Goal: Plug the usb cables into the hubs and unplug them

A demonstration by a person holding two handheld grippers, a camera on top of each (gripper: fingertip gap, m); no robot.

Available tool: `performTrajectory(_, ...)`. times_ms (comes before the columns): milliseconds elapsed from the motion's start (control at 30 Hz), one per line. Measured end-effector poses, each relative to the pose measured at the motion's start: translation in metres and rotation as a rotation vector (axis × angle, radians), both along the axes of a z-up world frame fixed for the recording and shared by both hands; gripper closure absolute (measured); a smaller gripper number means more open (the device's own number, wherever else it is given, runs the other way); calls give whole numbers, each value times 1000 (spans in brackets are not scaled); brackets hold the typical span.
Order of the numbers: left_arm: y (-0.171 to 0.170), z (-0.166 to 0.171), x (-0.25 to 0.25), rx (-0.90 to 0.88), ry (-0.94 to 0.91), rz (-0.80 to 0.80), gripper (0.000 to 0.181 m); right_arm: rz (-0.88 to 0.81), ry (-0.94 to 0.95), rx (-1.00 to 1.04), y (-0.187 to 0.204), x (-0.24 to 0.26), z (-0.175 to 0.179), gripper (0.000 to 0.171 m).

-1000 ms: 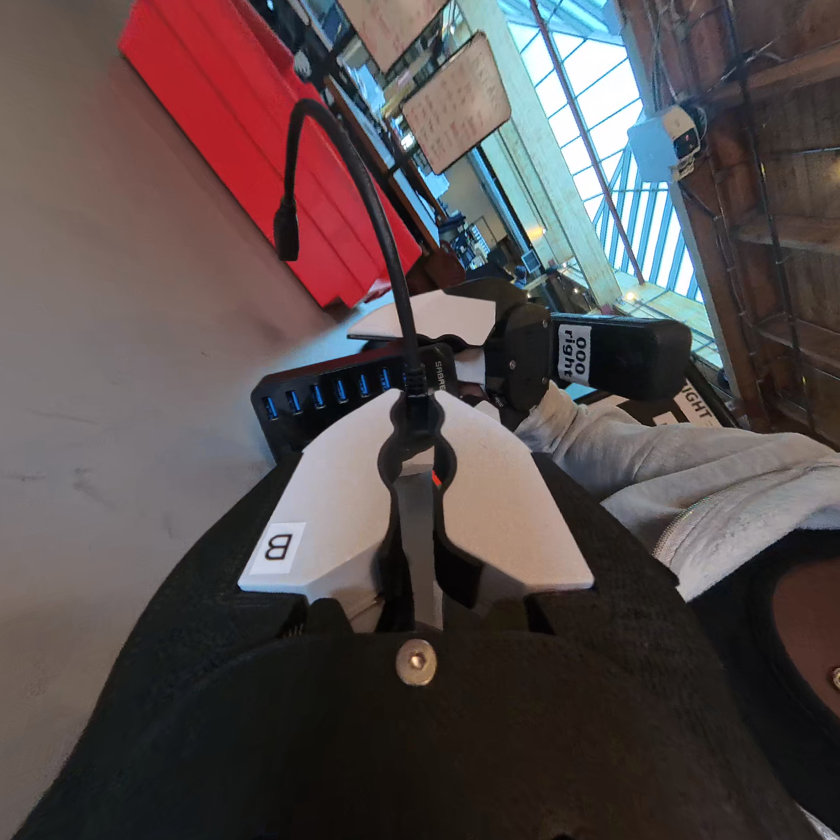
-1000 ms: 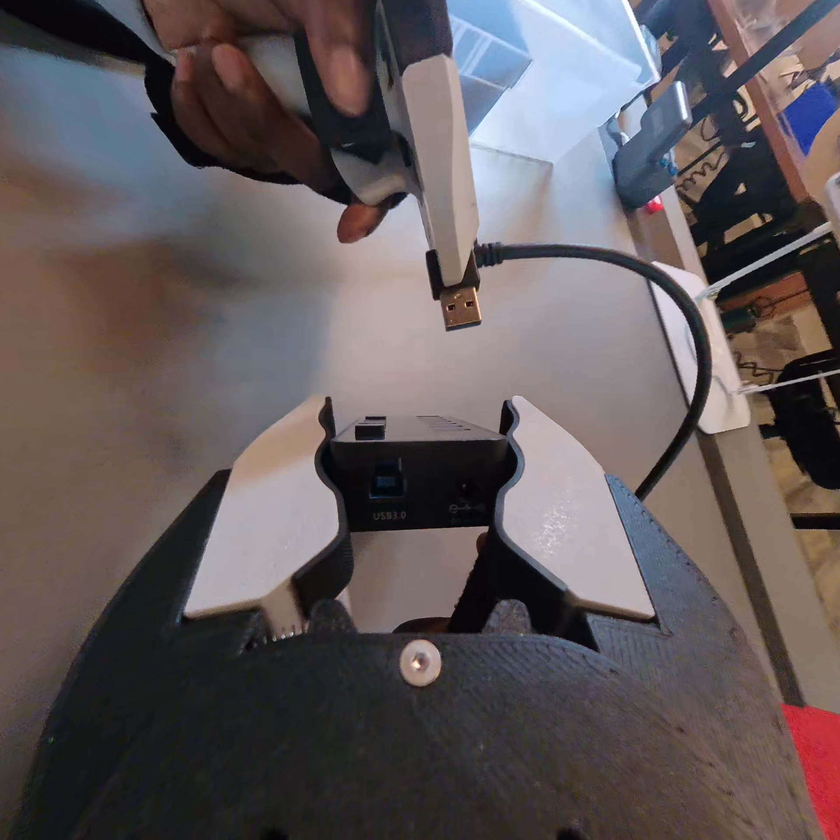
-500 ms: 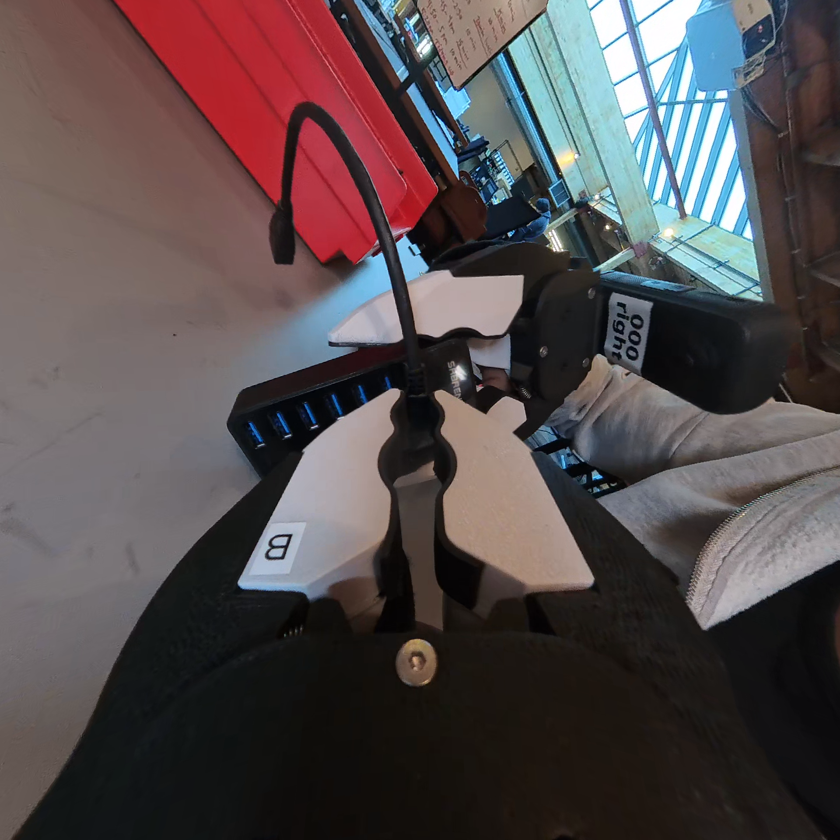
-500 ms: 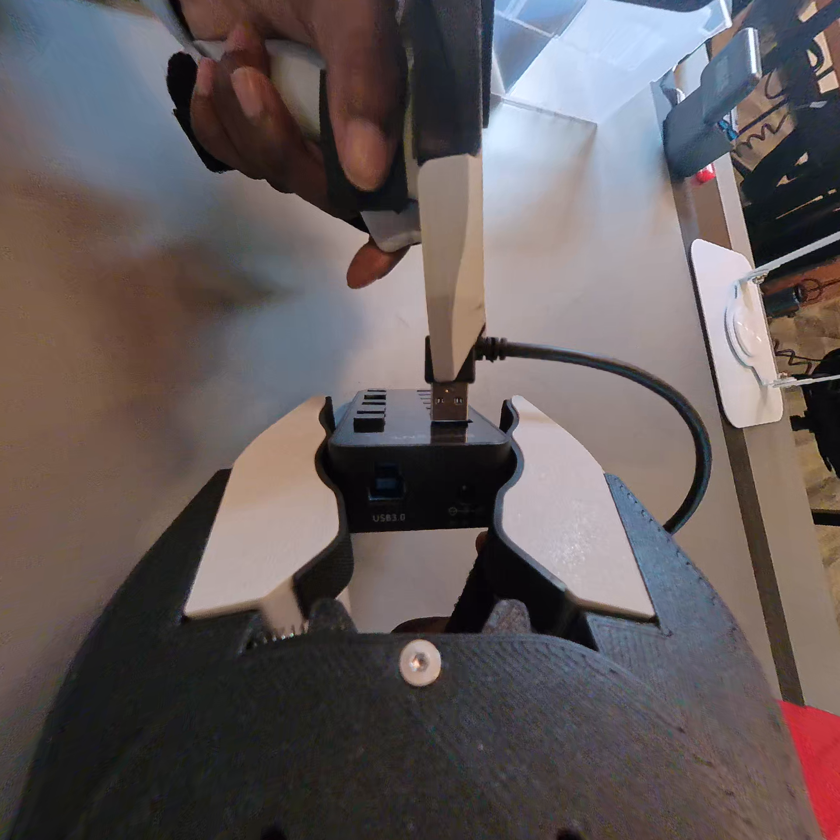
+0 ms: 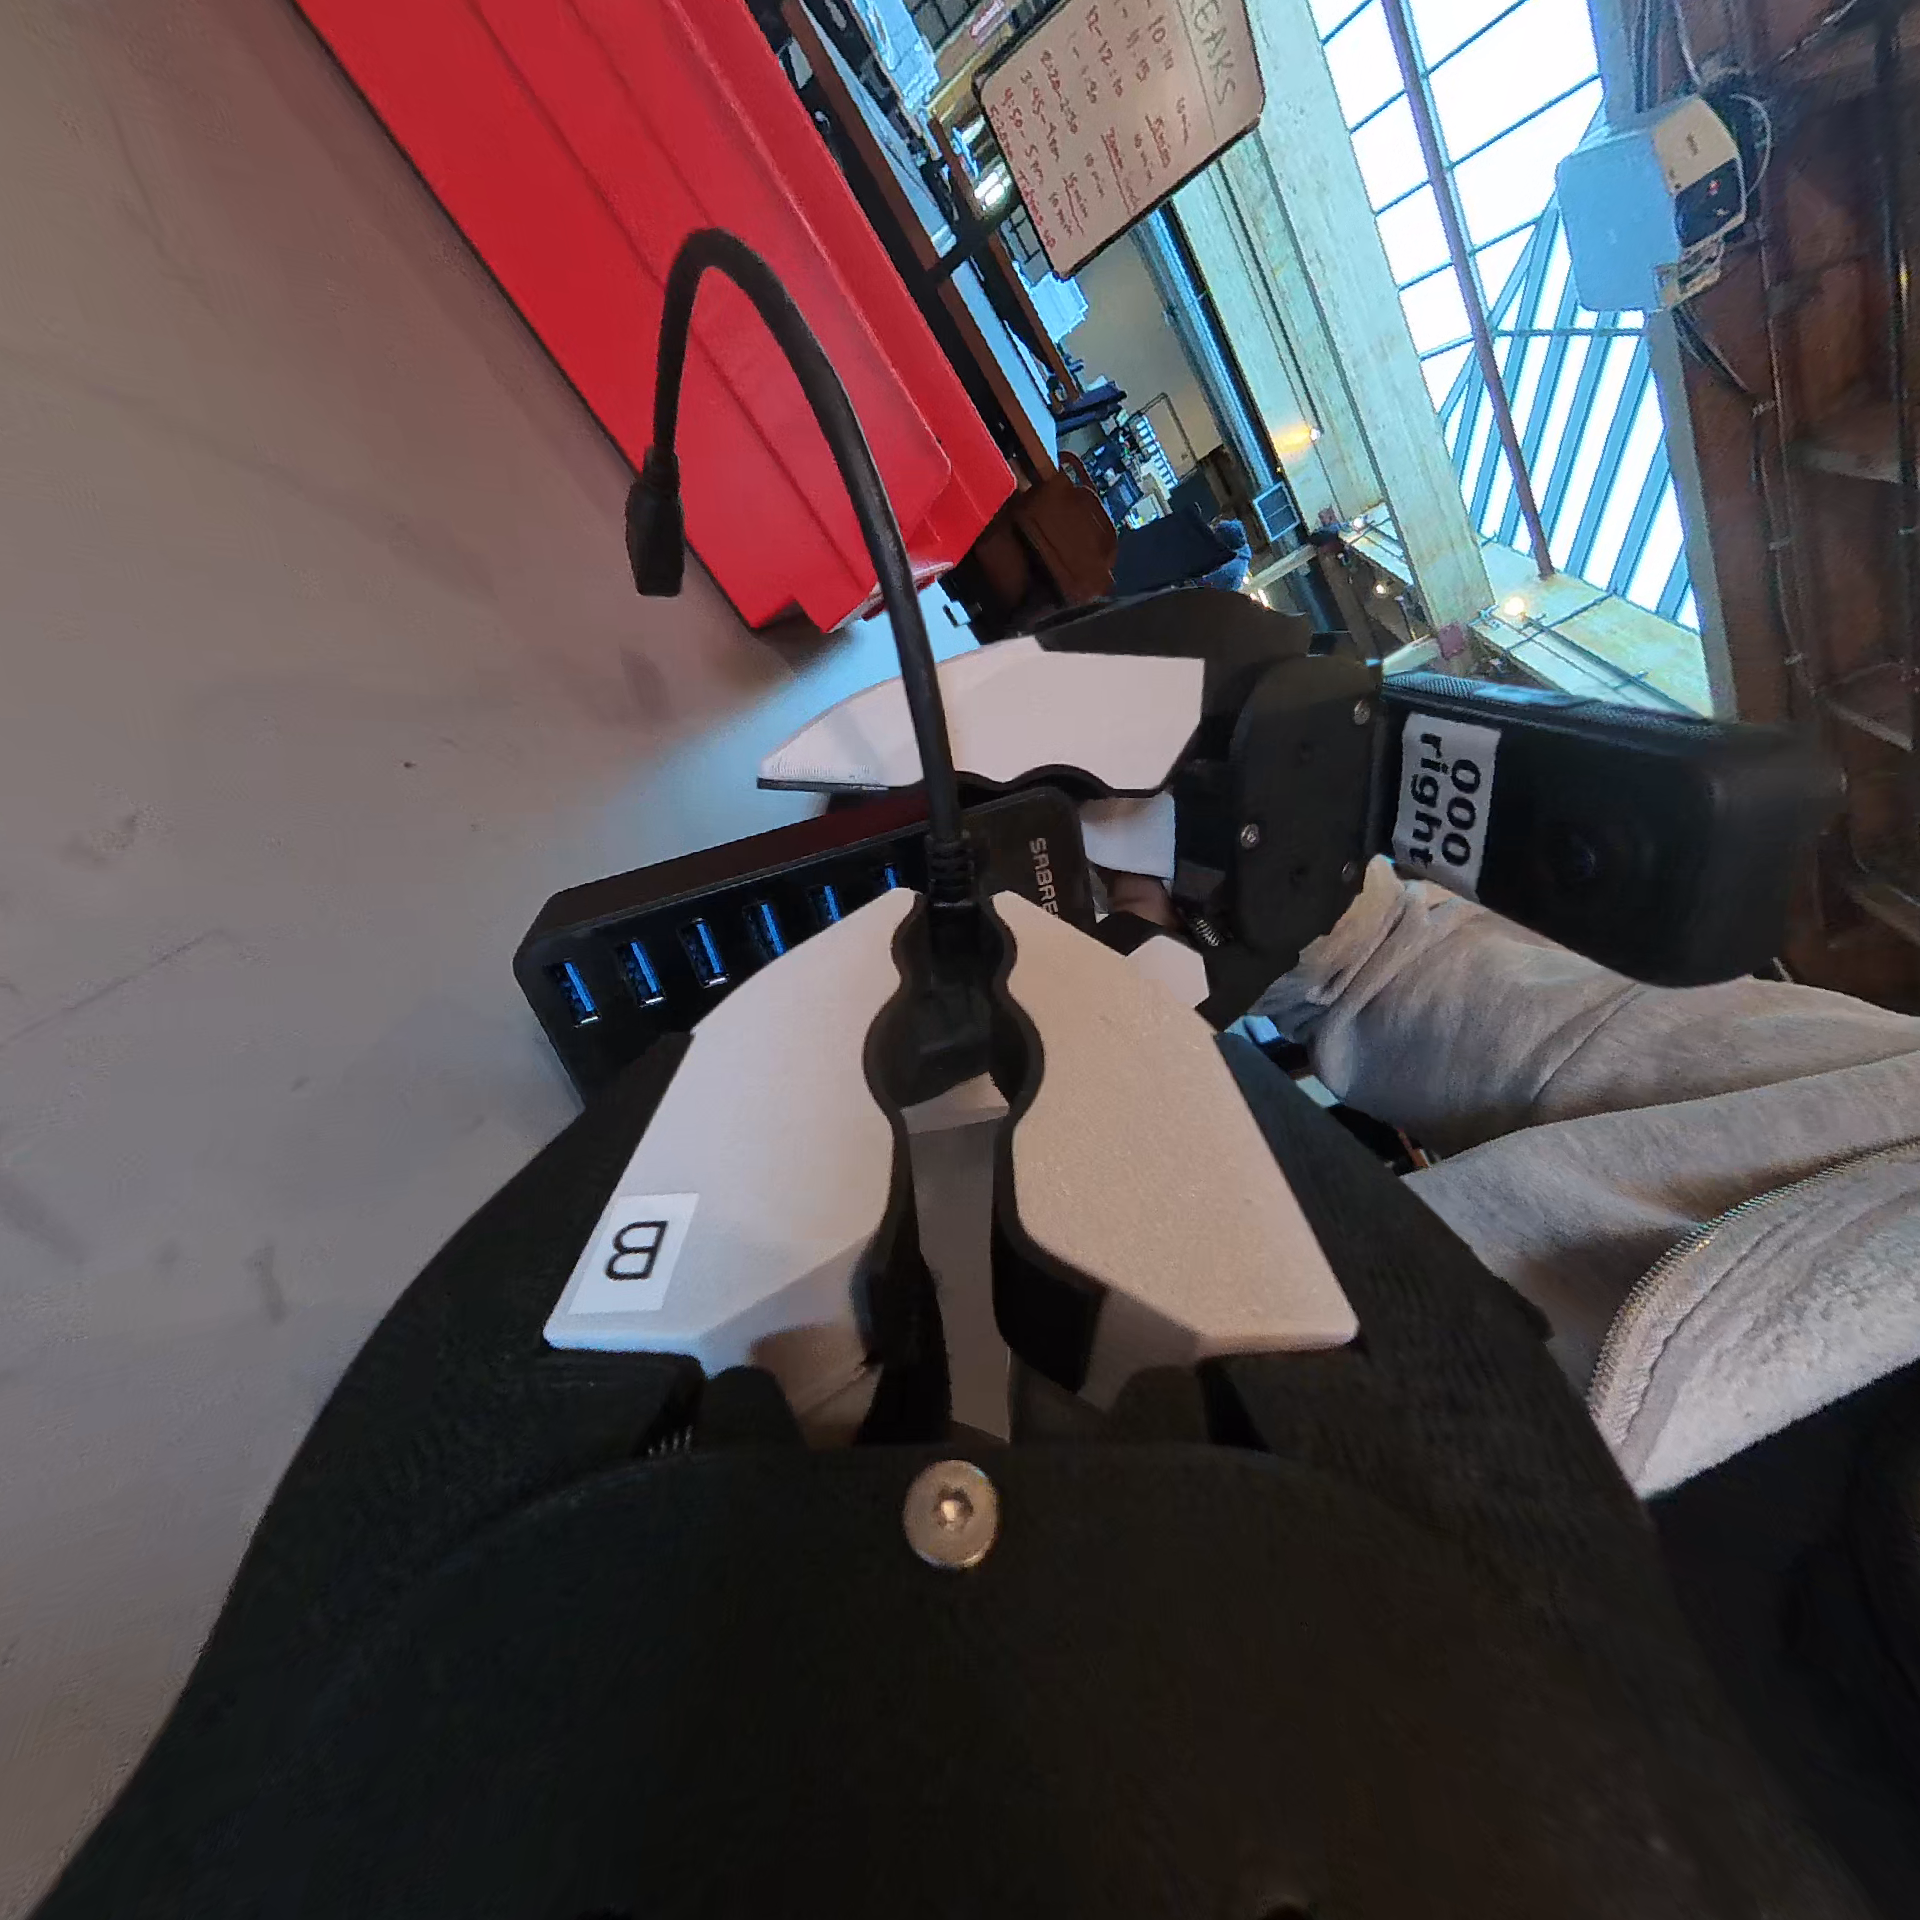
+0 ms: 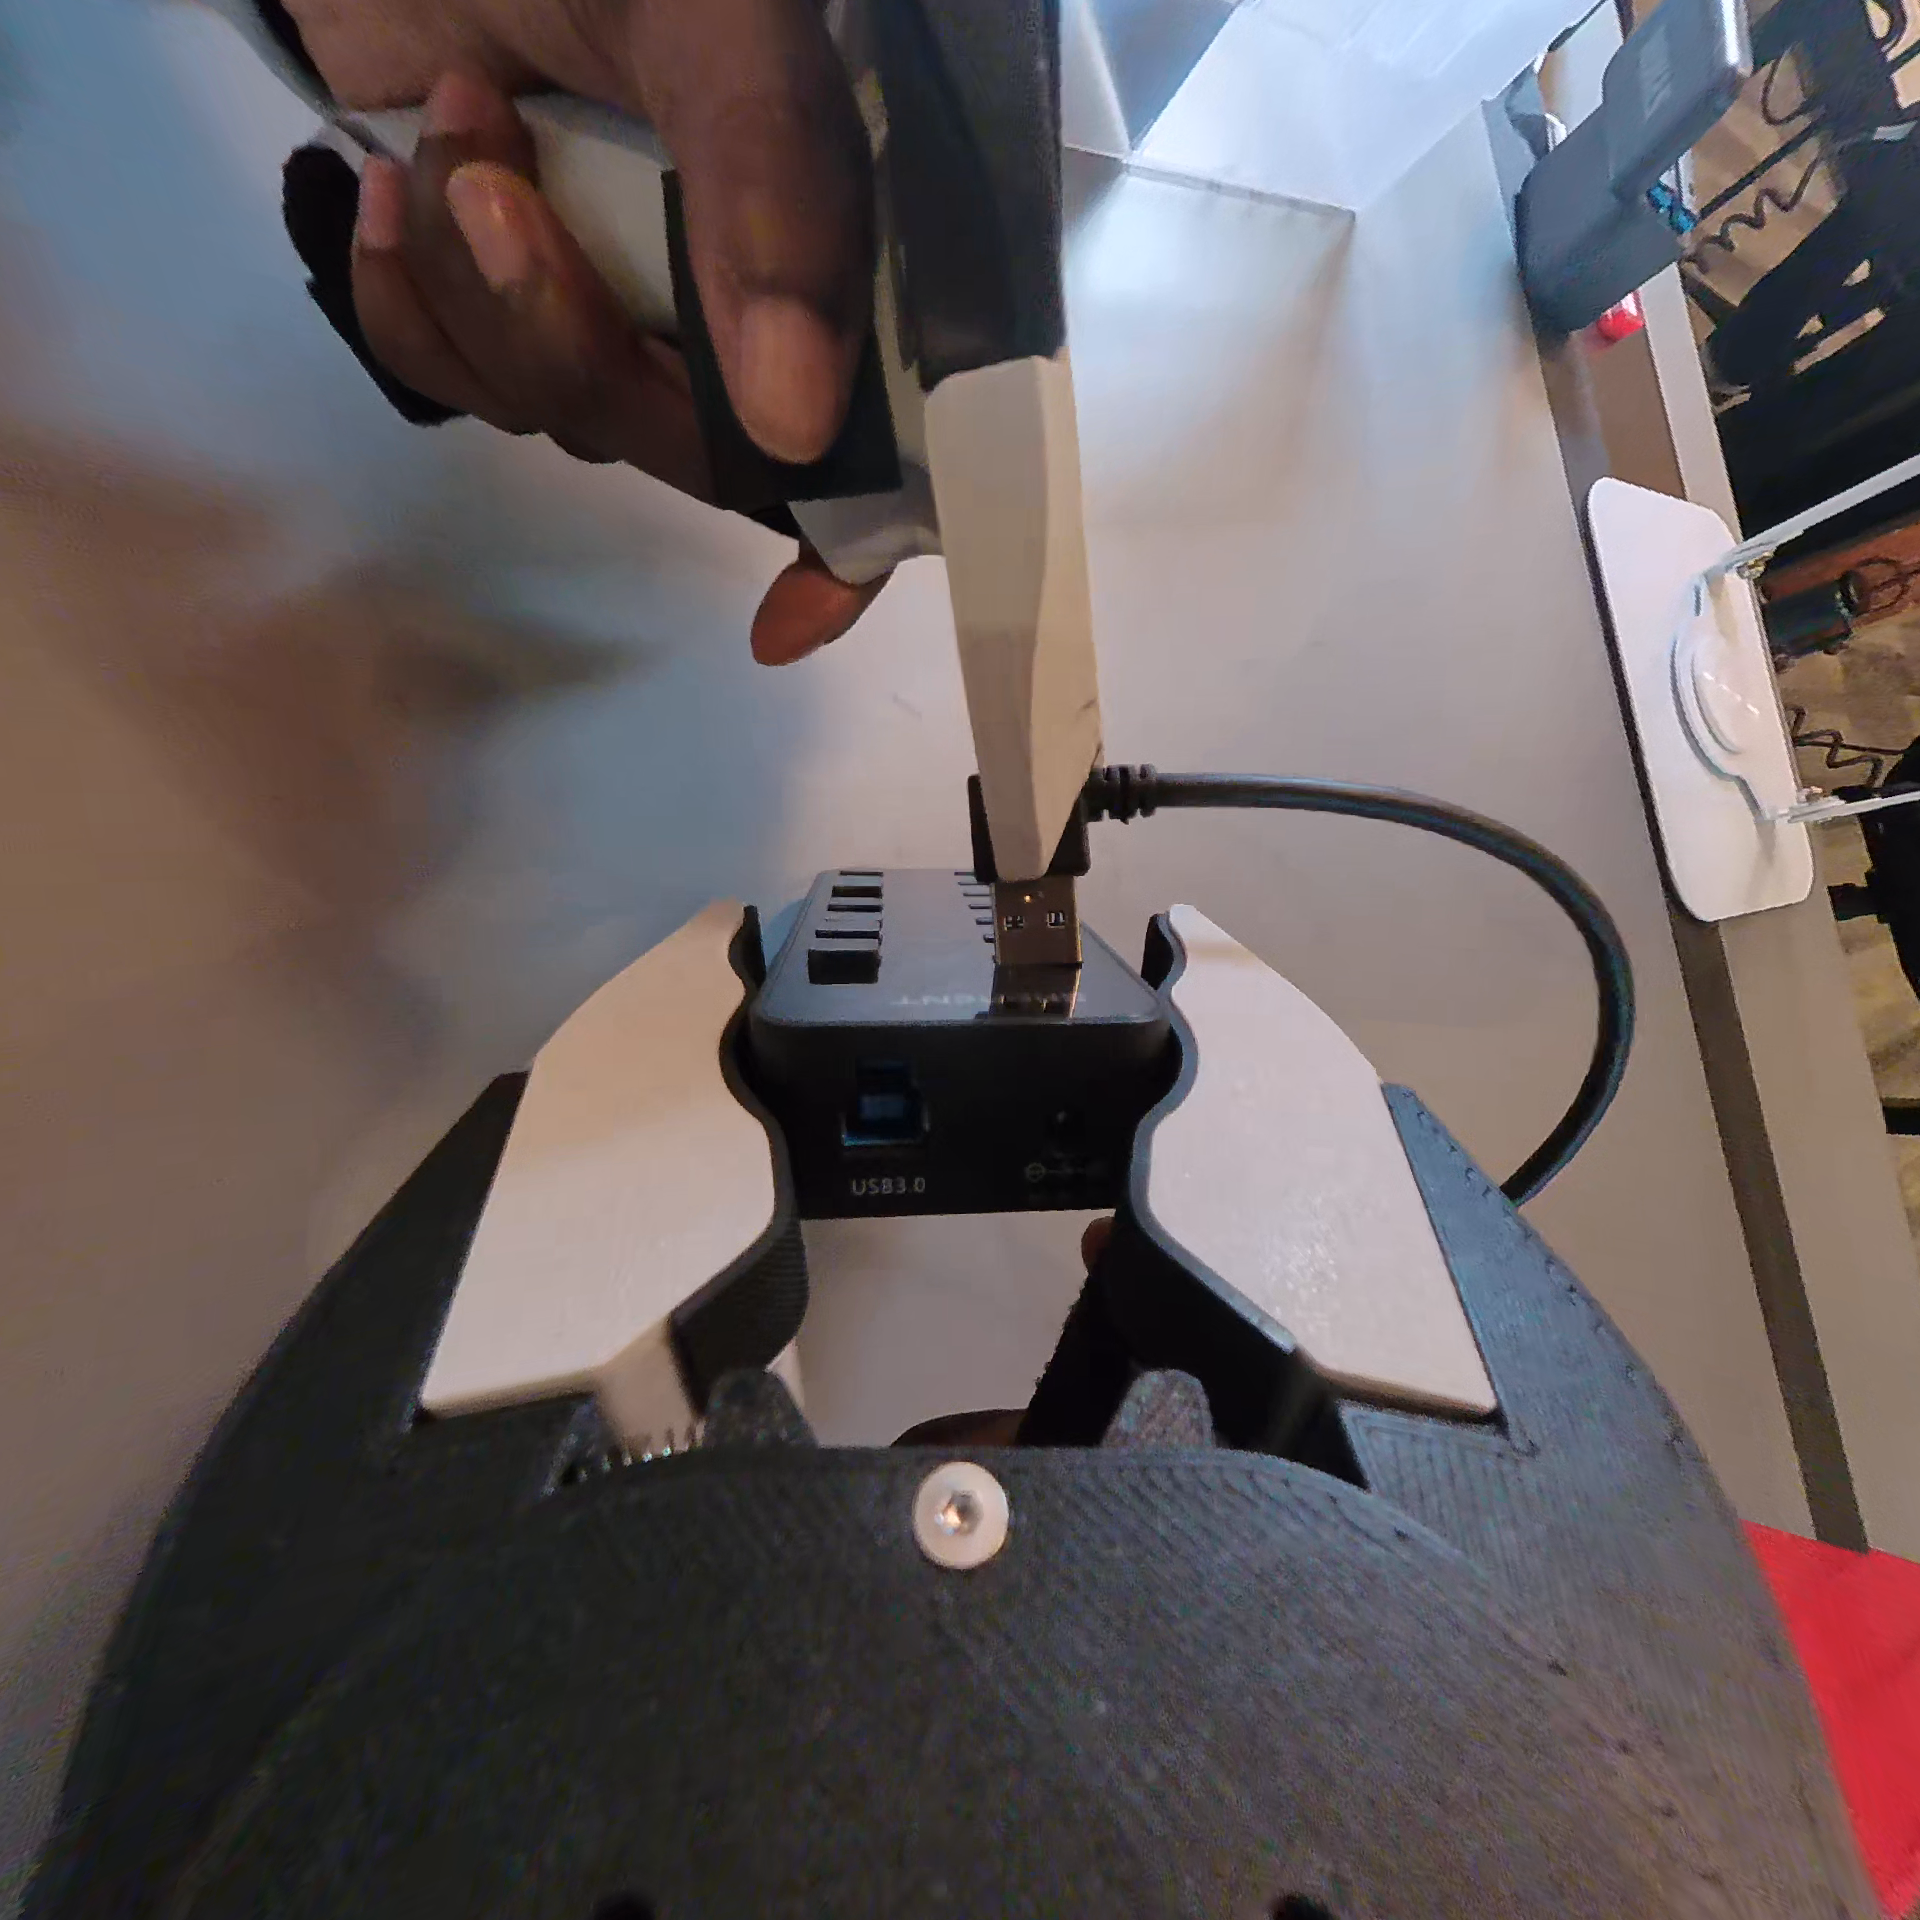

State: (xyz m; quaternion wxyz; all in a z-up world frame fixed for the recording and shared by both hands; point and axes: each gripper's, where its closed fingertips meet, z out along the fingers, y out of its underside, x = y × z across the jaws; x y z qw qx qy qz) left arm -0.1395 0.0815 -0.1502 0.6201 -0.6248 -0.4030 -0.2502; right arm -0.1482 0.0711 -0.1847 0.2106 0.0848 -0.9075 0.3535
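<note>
The right gripper (image 6: 961, 1023) was clamped across the near end of the black hub (image 6: 961, 1091), its white fingers (image 6: 634, 1143) pressed against both sides, pinning the hub on the grey table (image 6: 312, 831). The left gripper (image 5: 951, 997) was pressed together on the black plug (image 6: 1029, 831) of the cable (image 6: 1455, 821), holding it upright with its metal tip (image 6: 1039, 925) touching the hub's top beside the row of ports (image 5: 707, 951) — not yet inside one, as far as the right wrist view showed. The cable's free end (image 5: 655, 530) dangled in the air in front of a red bin (image 5: 644, 208).

To do this step well, the tip probably had to be slid over a slot and squared with it before any push — straight down, with no tilt, while the right gripper kept the hub from rocking.
</note>
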Motion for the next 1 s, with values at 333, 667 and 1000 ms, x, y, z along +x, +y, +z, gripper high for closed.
performTrajectory(333,-3,-1,5,-57,-48,-32,172,-1,47,78,0,2,-2,100)
performTrajectory(667,-9,0,6,-8,-82,-13,172,7,54,60,-13,7,2,100)
performTrajectory(1000,1,-1,-1,-84,-2,-29,172,-17,38,84,-10,2,1,100)
